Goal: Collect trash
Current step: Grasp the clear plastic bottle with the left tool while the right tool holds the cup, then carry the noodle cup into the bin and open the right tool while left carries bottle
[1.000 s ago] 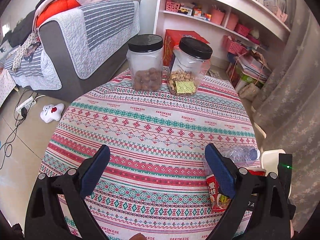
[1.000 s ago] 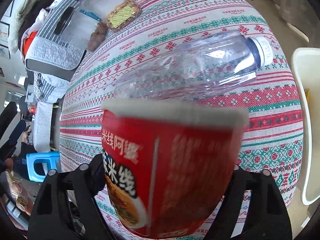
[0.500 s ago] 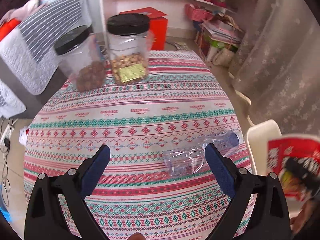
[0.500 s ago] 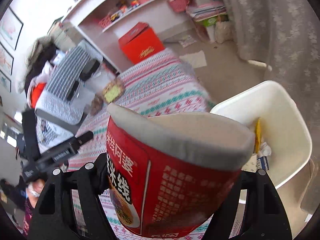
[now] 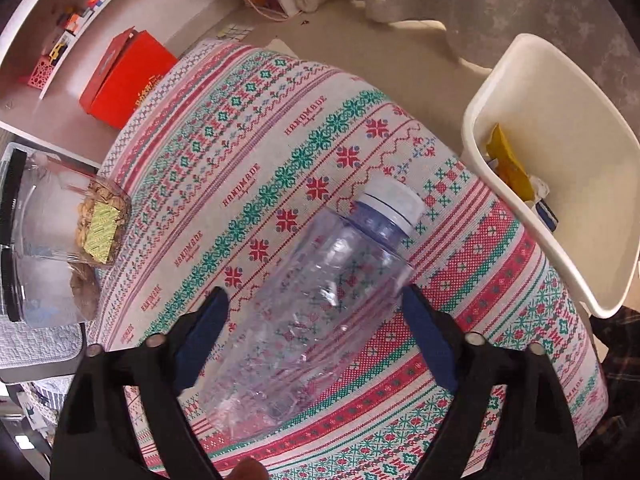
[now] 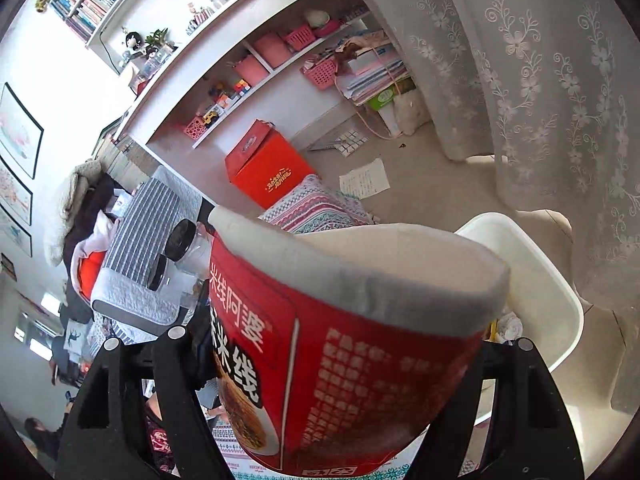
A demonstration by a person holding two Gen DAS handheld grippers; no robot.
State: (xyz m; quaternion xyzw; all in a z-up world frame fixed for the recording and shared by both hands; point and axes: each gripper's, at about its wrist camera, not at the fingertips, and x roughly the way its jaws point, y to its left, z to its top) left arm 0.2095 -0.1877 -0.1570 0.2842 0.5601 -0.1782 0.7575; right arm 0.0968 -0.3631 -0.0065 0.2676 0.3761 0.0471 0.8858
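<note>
Clear plastic bottle (image 5: 320, 304) between left gripper (image 5: 316, 336) fingers.

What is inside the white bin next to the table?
The white bin holds a yellow wrapper and some small scraps. Its near wall hides whatever lies deeper.

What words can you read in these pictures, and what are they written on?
"HANDMADE": printed over and over on the tablecloth.
"米线阿婆" and "米线": big white characters on the red noodle cup clamped in the right gripper.
Small white print on the cup's side: too blurred to read.
Gold lettering on the red box: too small to read.
Yellow label in the jar: unreadable.
Plastic bottle: no label.
</note>
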